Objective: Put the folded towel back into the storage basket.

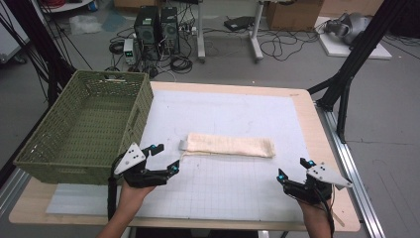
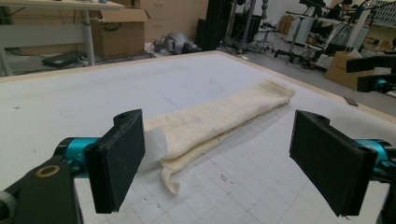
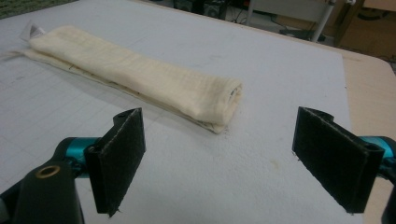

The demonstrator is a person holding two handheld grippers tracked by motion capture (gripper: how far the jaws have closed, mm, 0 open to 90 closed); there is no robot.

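White gridded mat (image 1: 223, 183) w/ folded cream cloth strip (image 1: 229, 145) at centre; your left gripper (image 1: 165, 159) & right gripper (image 1: 292, 169) both gape, empty. Grab one layer only and it'll unfold.

A folded towel (image 1: 229, 145) lies lengthwise across the middle of the mat (image 1: 237, 198) that covers most of the table (image 1: 302, 99). A basket (image 1: 84, 129) stands on the table's left edge, overhanging it, just left of the towel's left end. The left gripper (image 1: 164, 159) sits near that end, toward the front edge; the right gripper (image 1: 292, 168) is near the front right corner, short of the towel's right end.
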